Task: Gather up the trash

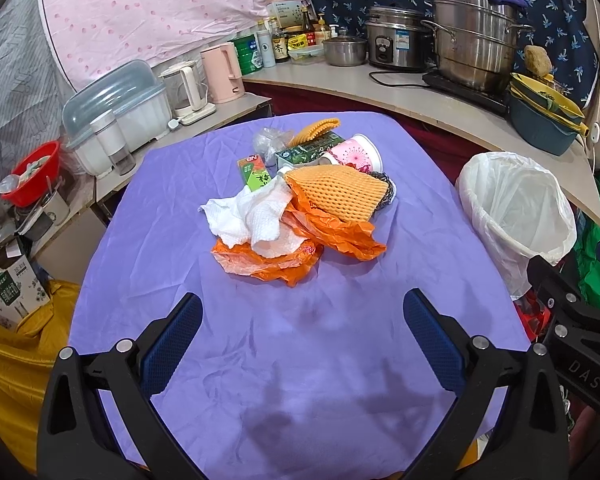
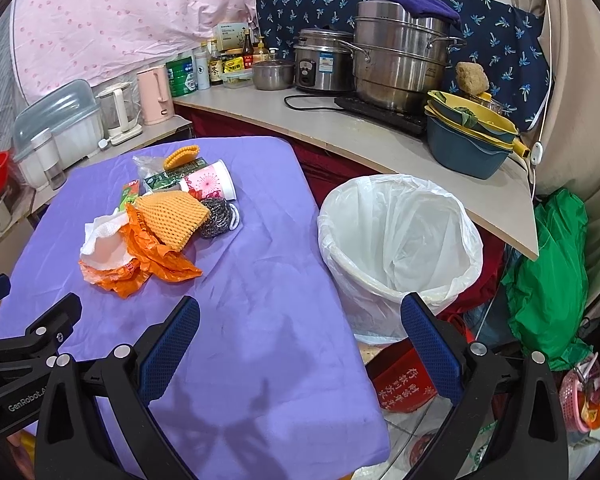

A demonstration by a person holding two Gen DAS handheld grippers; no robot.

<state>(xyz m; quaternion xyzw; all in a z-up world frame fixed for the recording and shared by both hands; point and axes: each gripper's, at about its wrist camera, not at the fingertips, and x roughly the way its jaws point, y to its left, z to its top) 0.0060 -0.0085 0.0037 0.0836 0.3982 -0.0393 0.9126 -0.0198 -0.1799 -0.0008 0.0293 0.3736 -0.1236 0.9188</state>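
Both the left gripper (image 1: 302, 312) and right gripper (image 2: 300, 316) hang wide open, holding nothing, near the trash pile (image 1: 300, 208) beside the lined bin (image 2: 400, 236).

A cramped home kitchen corner.

A curved counter (image 2: 380, 148) along the back carries a stacked steel steamer (image 2: 400, 64) on a hob, a rice cooker (image 2: 322, 64), a small pot (image 2: 272, 74), sauce bottles (image 2: 220, 66) and nested basins (image 2: 470, 136) at its right end. A side shelf holds two kettles (image 1: 220, 74) and a covered dish rack (image 1: 116, 108). Printed cloths (image 1: 140, 8) hang over the walls; a lined bin (image 2: 396, 248) stands beside the purple-clothed table (image 2: 260, 320).
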